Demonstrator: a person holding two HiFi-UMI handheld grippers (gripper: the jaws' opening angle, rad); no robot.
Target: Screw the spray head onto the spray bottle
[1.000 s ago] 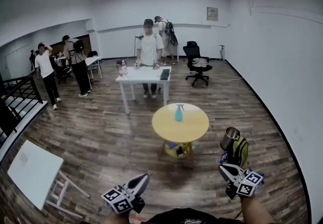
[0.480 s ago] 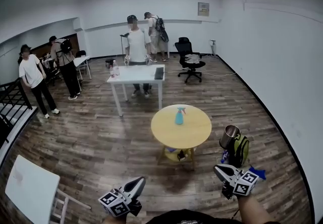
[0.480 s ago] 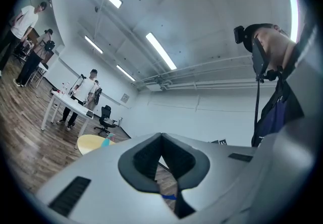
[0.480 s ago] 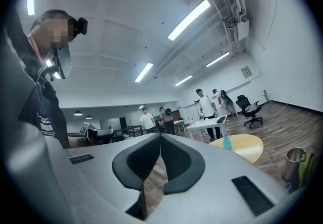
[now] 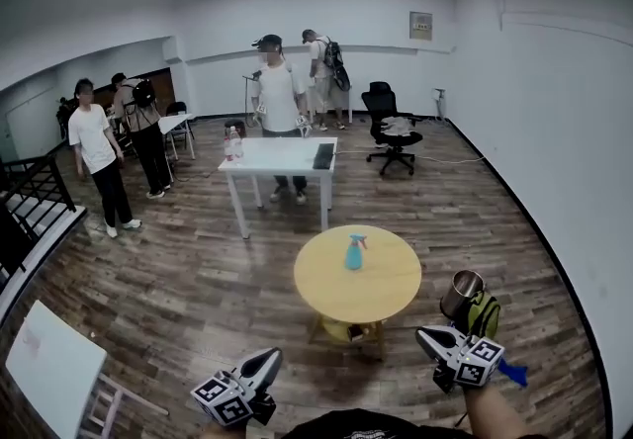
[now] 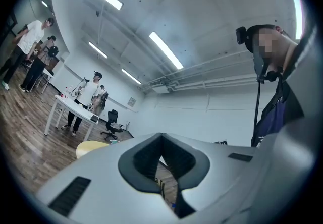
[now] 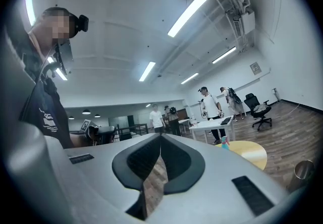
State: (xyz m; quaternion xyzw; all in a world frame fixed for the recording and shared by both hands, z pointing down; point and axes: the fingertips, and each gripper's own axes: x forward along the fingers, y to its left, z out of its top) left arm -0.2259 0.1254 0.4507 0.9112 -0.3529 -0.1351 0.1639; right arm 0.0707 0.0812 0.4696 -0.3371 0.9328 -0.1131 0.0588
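Head view: a small teal plastic spray bottle [image 5: 353,253] stands upright at centre frame on the round yellow tabletop [image 5: 391,291], a spray head apparently already on top. It is well apart from the left claw [image 5: 271,359] and right claw [image 5: 426,335], both held low at the bottom edge with tips forward; judged step is approach only, nothing yet handled. Left gripper view: jaws closed together and empty, tilted up toward the ceiling lights. Right gripper view: jaws likewise closed on nothing, bottle small at right of frame; the next move calls for stepping in and parting the claws.
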